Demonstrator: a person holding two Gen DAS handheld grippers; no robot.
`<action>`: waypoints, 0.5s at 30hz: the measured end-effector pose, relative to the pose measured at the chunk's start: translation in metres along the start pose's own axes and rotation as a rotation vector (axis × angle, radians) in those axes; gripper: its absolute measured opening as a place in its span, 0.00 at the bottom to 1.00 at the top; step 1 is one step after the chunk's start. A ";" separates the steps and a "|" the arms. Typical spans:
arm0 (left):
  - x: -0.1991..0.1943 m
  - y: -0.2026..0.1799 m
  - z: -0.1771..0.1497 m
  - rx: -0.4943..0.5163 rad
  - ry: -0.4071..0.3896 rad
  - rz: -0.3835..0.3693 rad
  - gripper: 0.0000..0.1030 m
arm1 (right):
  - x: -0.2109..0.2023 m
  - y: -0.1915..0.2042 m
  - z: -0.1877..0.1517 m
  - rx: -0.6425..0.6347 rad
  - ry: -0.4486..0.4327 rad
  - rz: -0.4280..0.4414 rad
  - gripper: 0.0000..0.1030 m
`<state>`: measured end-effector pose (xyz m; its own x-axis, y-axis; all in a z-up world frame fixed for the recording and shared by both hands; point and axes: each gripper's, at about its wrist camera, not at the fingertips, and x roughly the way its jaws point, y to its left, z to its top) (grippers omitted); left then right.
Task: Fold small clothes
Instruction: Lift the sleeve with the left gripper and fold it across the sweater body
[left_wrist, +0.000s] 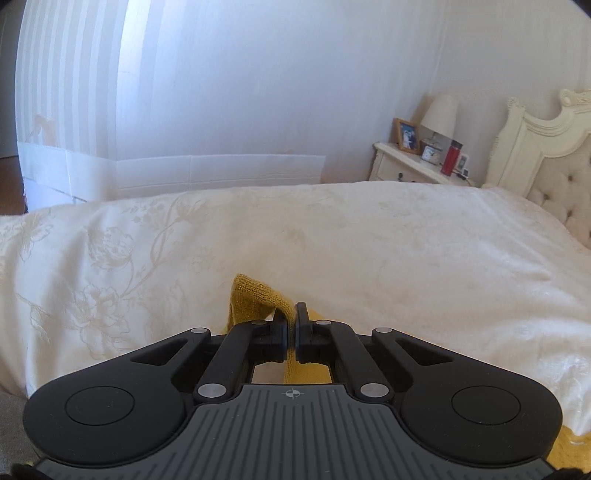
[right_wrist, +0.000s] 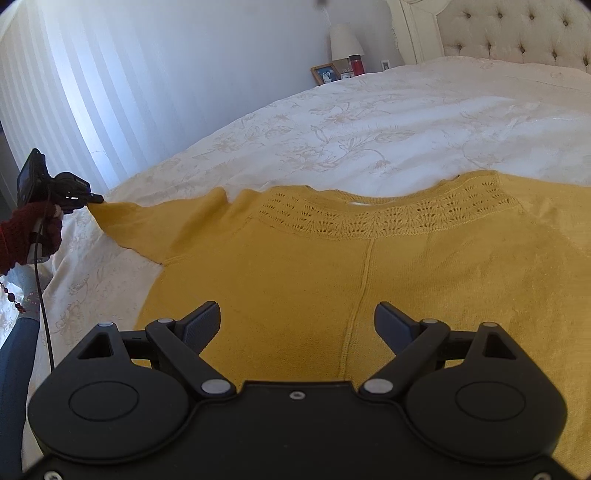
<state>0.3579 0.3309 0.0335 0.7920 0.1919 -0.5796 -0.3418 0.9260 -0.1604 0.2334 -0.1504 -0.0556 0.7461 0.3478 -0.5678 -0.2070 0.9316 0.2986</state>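
Mustard knit top (right_wrist: 332, 280) flat on bedspread (right_wrist: 369, 122), neckline toward headboard (right_wrist: 517, 33); L fingers (left_wrist: 294, 317) pinching sleeve, R fingers (right_wrist: 297, 325) spread.

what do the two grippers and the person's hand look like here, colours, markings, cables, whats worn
Both grippers, left and right, are matte black, with two round side housings, linkage arms joined by silver pins, and dark ridged pads. The left one's grey ribbed plate bears a small crosshair mark. The left hand wears a dark red knitted fingerless glove over a blue-grey sleeve; a thin black cable hangs beside it.
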 end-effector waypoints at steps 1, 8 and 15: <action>-0.009 -0.011 0.004 0.021 -0.008 -0.015 0.03 | -0.003 -0.005 0.001 0.005 -0.006 -0.002 0.89; -0.074 -0.111 0.016 0.183 -0.059 -0.145 0.03 | -0.025 -0.041 -0.003 0.090 -0.088 -0.034 0.89; -0.108 -0.221 -0.006 0.333 -0.104 -0.298 0.03 | -0.038 -0.060 -0.001 0.028 -0.101 -0.088 0.89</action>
<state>0.3444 0.1038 0.1266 0.8833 -0.0827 -0.4614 0.0765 0.9965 -0.0322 0.2169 -0.2194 -0.0523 0.8206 0.2512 -0.5133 -0.1215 0.9544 0.2728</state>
